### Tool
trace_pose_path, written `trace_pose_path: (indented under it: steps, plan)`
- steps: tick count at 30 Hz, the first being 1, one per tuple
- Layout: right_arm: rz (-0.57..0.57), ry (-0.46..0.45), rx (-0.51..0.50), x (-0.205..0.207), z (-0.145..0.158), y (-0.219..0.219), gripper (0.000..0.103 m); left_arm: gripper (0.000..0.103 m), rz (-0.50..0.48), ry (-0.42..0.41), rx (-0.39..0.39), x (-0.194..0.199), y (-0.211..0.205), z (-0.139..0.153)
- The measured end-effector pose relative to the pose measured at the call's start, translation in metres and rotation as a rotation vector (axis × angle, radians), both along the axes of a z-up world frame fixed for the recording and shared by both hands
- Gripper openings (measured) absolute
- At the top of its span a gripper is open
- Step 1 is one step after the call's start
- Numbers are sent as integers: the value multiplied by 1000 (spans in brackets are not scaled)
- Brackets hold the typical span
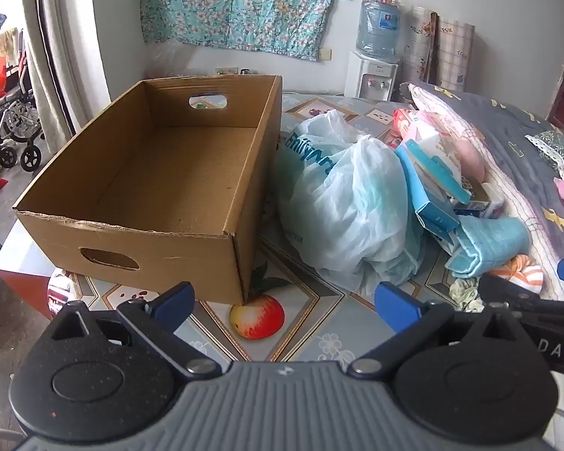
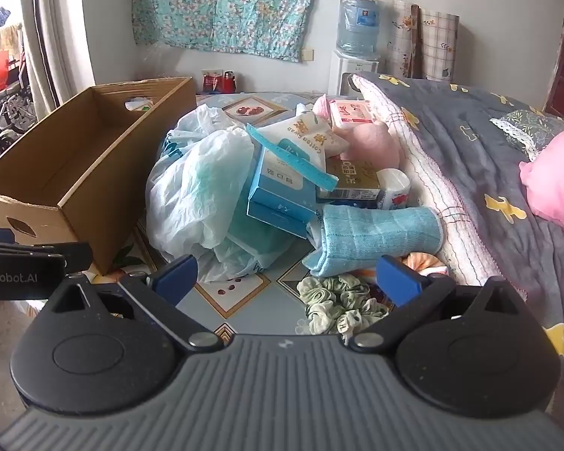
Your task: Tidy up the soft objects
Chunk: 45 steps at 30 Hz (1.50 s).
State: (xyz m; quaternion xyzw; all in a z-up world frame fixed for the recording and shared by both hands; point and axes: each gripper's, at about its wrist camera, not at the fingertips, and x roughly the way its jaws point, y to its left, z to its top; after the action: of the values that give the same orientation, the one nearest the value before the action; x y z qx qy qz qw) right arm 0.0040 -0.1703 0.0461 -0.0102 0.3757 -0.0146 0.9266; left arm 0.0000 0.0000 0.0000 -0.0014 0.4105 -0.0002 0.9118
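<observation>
Your left tool (image 1: 284, 302) & right tool (image 2: 287, 276) both have jaws wide apart, nothing between them, above the patterned surface (image 1: 319, 338). Just past the right tool: green scrunchies (image 2: 338, 300), then a rolled blue towel (image 2: 376, 240). Plastic bag (image 1: 349, 203) sits mid-pile w/ blue boxes (image 2: 282, 195). Cardboard box (image 1: 150, 188) is far left, touching the bag.
</observation>
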Motion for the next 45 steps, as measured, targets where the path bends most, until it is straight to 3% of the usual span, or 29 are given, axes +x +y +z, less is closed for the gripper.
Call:
trace_pose_path:
  steps: [45]
  plan:
    - [1, 10, -10, 1, -1, 7, 102, 102, -2, 7, -24, -8, -5, -3]
